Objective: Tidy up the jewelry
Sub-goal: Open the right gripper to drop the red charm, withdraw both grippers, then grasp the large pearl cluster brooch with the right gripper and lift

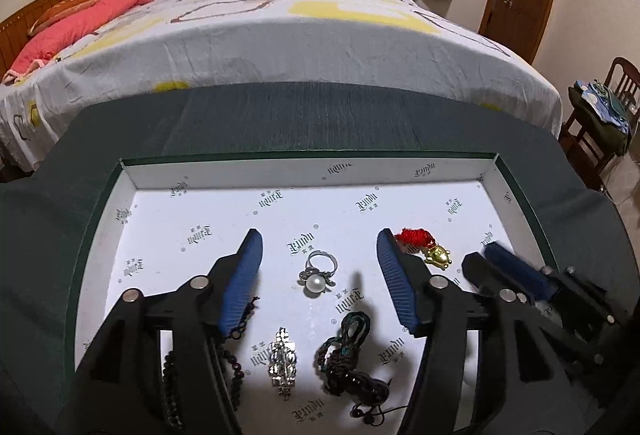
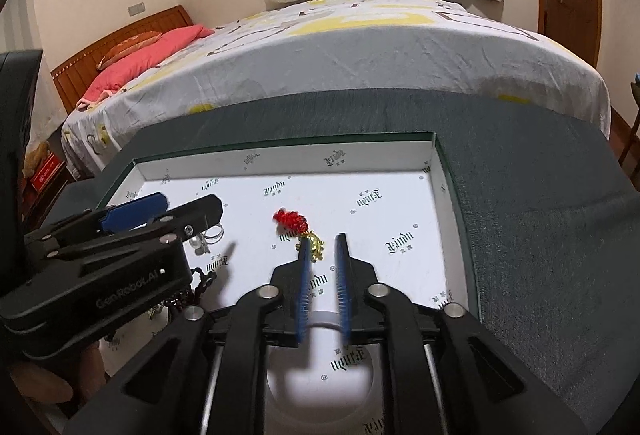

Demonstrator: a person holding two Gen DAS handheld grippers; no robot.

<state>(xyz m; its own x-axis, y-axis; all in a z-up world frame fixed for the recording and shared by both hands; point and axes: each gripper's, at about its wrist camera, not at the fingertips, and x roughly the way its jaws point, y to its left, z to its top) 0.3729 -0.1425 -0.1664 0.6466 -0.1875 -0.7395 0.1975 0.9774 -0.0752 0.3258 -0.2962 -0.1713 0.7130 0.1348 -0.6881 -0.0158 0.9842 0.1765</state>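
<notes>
Left wrist view, left tool (image 1: 320, 255) parted over pearl ring (image 1: 317, 272), white tray (image 1: 304, 175).

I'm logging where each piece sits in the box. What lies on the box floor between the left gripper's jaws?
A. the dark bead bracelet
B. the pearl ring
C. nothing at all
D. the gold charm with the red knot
B: in the left wrist view the pearl ring lies on the white floor between the open jaws of the left gripper, untouched by either.
</notes>
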